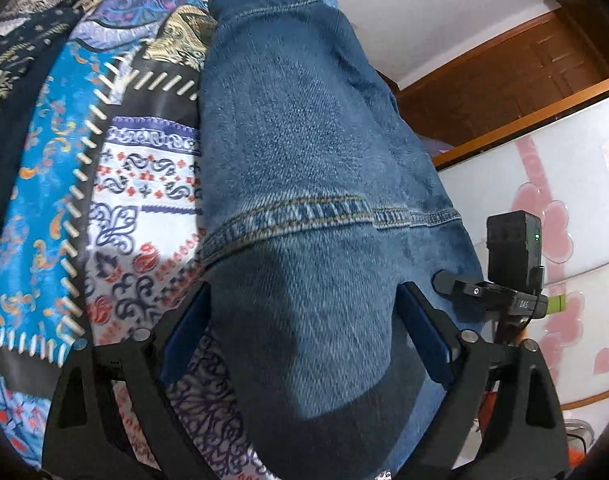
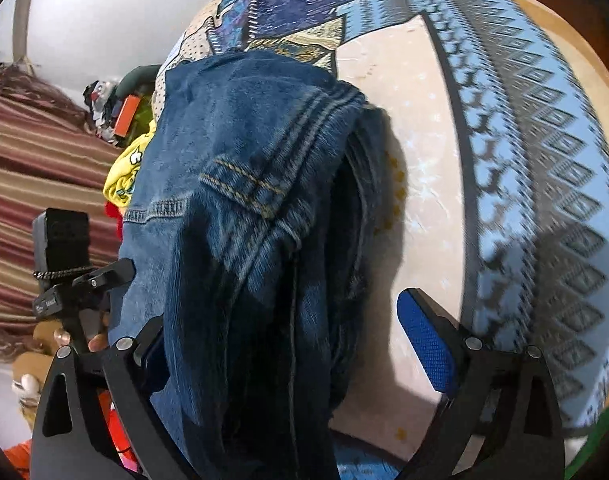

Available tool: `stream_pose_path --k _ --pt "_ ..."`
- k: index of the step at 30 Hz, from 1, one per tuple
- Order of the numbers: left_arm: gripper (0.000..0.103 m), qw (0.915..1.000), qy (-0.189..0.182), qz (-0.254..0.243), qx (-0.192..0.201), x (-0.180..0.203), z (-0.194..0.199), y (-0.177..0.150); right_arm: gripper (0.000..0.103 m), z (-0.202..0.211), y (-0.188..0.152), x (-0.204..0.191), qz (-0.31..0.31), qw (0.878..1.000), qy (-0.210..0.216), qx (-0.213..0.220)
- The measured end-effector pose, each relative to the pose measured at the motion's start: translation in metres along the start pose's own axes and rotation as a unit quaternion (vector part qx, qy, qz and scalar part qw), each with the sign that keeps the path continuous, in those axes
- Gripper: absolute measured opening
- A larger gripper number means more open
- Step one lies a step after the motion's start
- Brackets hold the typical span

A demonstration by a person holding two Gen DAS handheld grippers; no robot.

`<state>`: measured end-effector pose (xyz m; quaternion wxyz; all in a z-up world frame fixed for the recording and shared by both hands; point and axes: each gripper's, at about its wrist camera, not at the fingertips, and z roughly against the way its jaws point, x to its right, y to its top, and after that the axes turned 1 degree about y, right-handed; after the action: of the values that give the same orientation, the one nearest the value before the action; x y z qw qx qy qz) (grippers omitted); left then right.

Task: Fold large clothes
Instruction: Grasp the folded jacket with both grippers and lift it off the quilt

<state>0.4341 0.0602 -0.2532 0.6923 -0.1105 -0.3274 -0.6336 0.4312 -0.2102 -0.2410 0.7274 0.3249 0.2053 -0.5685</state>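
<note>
Blue denim jeans (image 1: 304, 152) lie lengthwise on a patterned patchwork bedspread (image 1: 56, 184). In the left wrist view my left gripper (image 1: 304, 312) stands open, its blue-padded fingers (image 1: 188, 320) either side of the denim, which passes between them. In the right wrist view the jeans (image 2: 240, 184) are bunched in folds with seams and a belt loop showing. My right gripper (image 2: 288, 320) is open; the denim drapes over its left finger and its right pad (image 2: 424, 344) is bare.
The other gripper's black body shows at the right (image 1: 512, 264) and at the left (image 2: 64, 264). A pile of coloured clothes (image 2: 124, 152) lies beyond the jeans. A wooden door frame (image 1: 504, 80) and a pink-patterned cabinet (image 1: 564, 200) stand beside the bed.
</note>
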Motion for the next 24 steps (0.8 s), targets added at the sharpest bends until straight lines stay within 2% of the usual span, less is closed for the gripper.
stream_pose_path --k 6,10,12,15,18,24 --pt "0.093 0.9991 -0.026 0.030 -0.014 -0.006 -0.014 0.005 0.096 -0.013 0.007 -0.008 0.009 1.000 0.014 -0.001" --pt "0.085 0.9987 -0.035 0.036 -0.011 -0.013 -0.013 0.006 0.072 -0.009 0.006 -0.004 -0.011 0.999 0.030 0.016" --pt "0.074 0.9993 -0.028 0.023 -0.004 -0.010 -0.007 0.004 0.066 -0.006 0.005 -0.003 -0.025 0.999 0.034 0.021" --pt "0.061 0.9996 -0.024 0.007 0.010 0.002 0.002 0.000 0.058 -0.001 0.002 -0.011 -0.014 0.999 0.018 0.030" --pt "0.054 0.9994 -0.025 -0.001 0.024 0.010 0.015 0.002 0.049 0.007 0.002 -0.024 -0.004 0.999 0.006 0.039" --pt "0.051 0.9944 -0.054 -0.016 0.090 0.023 0.076 0.011 0.044 0.022 0.009 -0.067 0.017 0.998 0.016 0.064"
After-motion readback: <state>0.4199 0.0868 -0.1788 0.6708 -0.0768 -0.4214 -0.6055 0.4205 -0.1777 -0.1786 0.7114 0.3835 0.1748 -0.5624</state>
